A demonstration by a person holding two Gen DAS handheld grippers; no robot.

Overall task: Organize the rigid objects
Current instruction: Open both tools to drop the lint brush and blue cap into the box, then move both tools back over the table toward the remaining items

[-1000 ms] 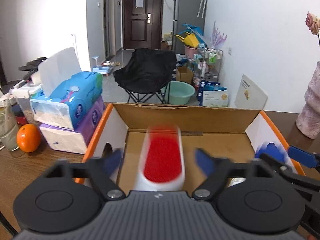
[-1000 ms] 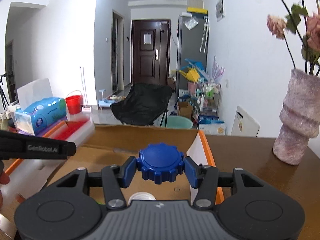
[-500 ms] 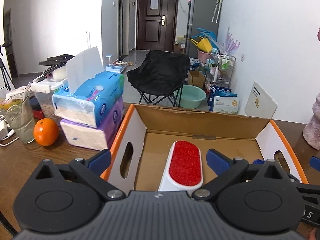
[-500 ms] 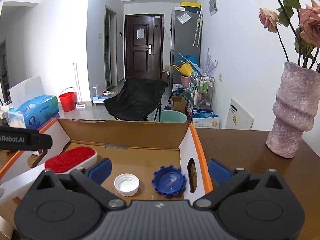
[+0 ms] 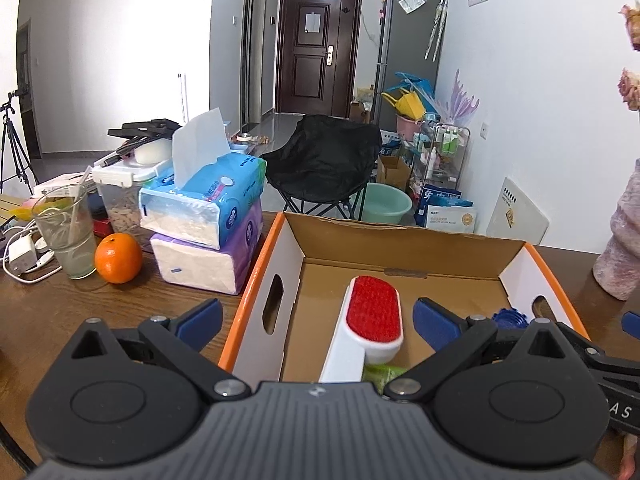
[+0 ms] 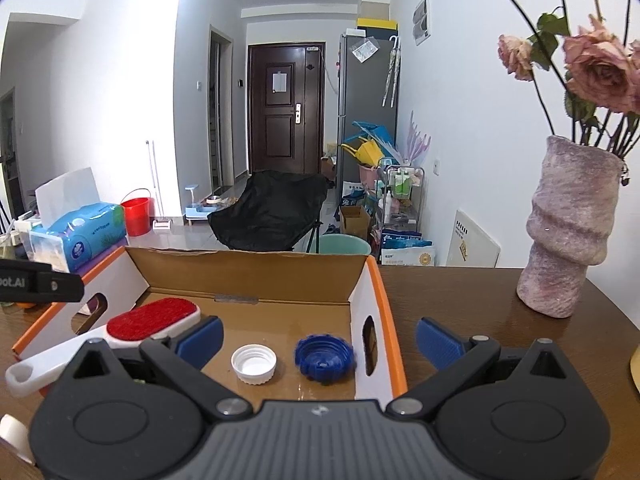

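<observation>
An open cardboard box (image 5: pixel 400 240) with orange edges stands on the wooden table; it also shows in the right wrist view (image 6: pixel 248 272). Inside lie a white lint brush with a red pad (image 5: pixel 372 316) (image 6: pixel 152 318), a white cap (image 6: pixel 254 363) and a blue ribbed cap (image 6: pixel 324 356) (image 5: pixel 508 316). A green object (image 5: pixel 380 372) peeks out under the brush handle. My left gripper (image 5: pixel 318 320) is open and empty above the box's near left side. My right gripper (image 6: pixel 318 338) is open and empty above the box's near right corner.
Left of the box stand stacked tissue packs (image 5: pixel 208 216), an orange (image 5: pixel 118 258), a glass (image 5: pixel 66 232) and a charger with cables (image 5: pixel 24 252). A pink vase with flowers (image 6: pixel 568 232) stands on the table at the right.
My left gripper let go of the lint brush and my right gripper let go of the blue cap; both now lie in the box. Both grippers opened wide and drew back.
</observation>
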